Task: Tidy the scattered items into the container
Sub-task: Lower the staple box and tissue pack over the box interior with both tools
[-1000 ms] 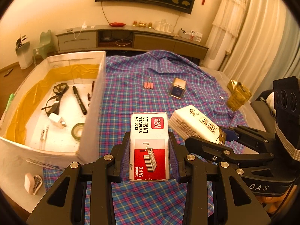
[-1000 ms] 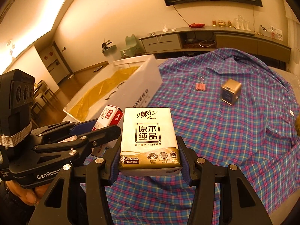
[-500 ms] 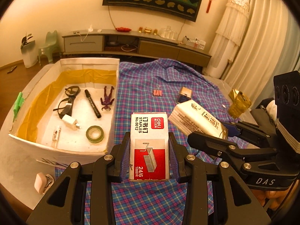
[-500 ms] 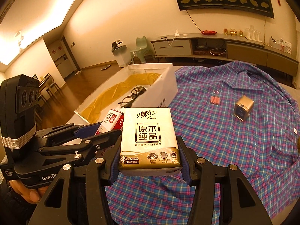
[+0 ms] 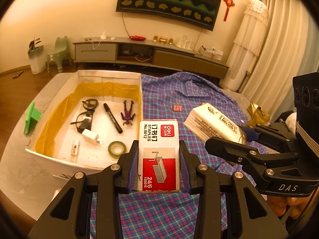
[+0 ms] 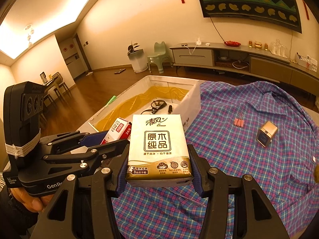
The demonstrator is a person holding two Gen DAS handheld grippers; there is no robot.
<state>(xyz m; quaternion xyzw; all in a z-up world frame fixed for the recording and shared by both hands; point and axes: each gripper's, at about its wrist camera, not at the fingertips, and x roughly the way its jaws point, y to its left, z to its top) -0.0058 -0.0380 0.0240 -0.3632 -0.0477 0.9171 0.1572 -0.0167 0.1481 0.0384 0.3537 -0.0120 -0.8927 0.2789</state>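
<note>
My left gripper [image 5: 159, 165] is shut on a red and white staples box [image 5: 158, 155], held in the air above the plaid cloth just right of the white container [image 5: 59, 161]. My right gripper [image 6: 159, 169] is shut on a white and gold tissue pack [image 6: 158, 145], also held up, to the right of the left gripper; the pack shows in the left wrist view [image 5: 213, 125]. The container holds glasses [image 5: 85, 113], a black marker [image 5: 112, 117], a purple figure [image 5: 127, 113], a white charger [image 5: 90, 136], green tape [image 5: 117, 149] and a small tube [image 5: 74, 149].
On the plaid shirt [image 6: 249, 149] lie pink binder clips [image 6: 238, 122] and a small gold box [image 6: 267, 136]. A green clip [image 5: 31, 117] sits left of the container. A gold packet [image 5: 257, 113] lies at the table's right edge. A TV cabinet stands behind.
Both grippers have risen with their loads, so the inside of the container shows more fully. The holds are unchanged.
</note>
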